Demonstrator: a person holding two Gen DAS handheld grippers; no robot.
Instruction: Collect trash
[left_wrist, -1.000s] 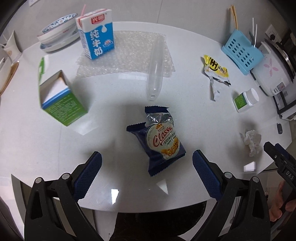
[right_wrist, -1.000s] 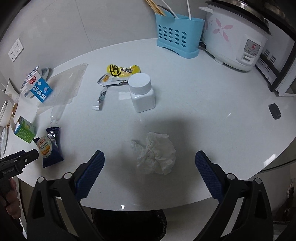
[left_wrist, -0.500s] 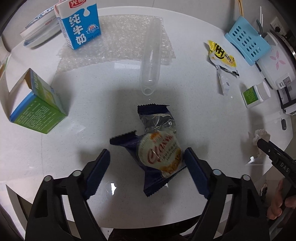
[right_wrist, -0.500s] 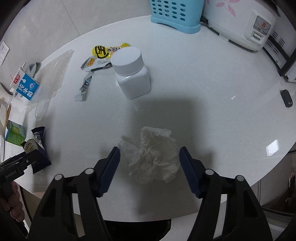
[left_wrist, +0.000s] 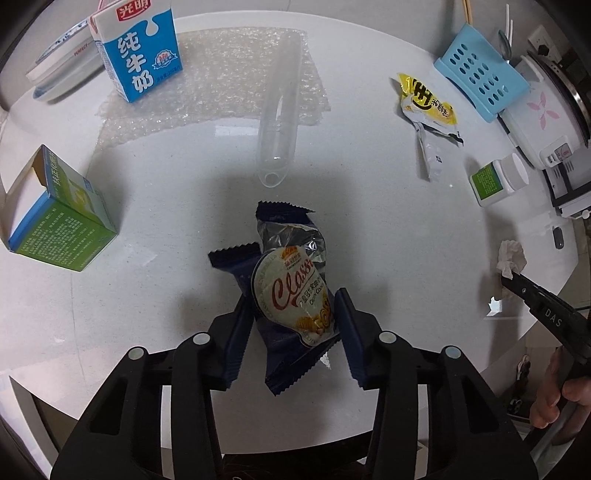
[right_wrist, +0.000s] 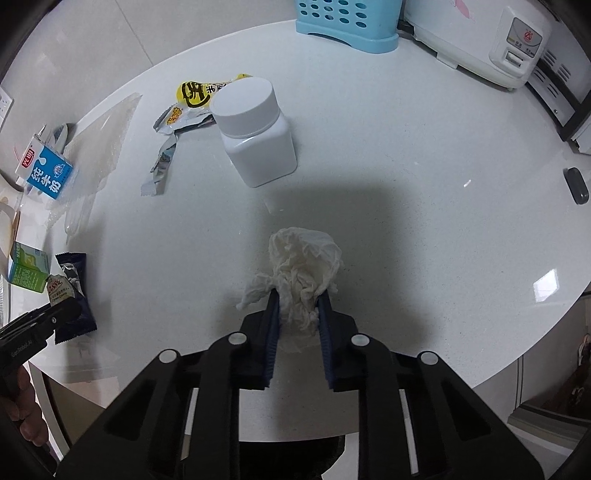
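Observation:
A dark blue cookie wrapper (left_wrist: 291, 291) lies on the white round table (left_wrist: 166, 295). My left gripper (left_wrist: 293, 295) points down over it, its jaws closing and both pads pressing the wrapper's sides so that it bulges up. A crumpled white tissue (right_wrist: 303, 266) lies near the table's right front edge. My right gripper (right_wrist: 298, 293) is closing on the tissue, which is pinched between the pads. The left wrist view shows the right gripper's tip (left_wrist: 517, 280) at the tissue (left_wrist: 511, 254). The right wrist view shows the left gripper (right_wrist: 55, 314) at the wrapper (right_wrist: 75, 291).
More items lie behind: a blue milk carton (left_wrist: 138, 48), an open green box (left_wrist: 55, 221), bubble wrap (left_wrist: 221, 74), a clear plastic tube (left_wrist: 279, 122), a yellow snack wrapper (left_wrist: 428, 103) and a white bottle (right_wrist: 255, 133). A blue basket (left_wrist: 480, 77) and rice cooker (left_wrist: 543, 122) stand at the right.
Both grippers came down toward the table and went from wide open to closed, the left one around the cookie wrapper and the right one around the tissue. The wrapper now bulges upward.

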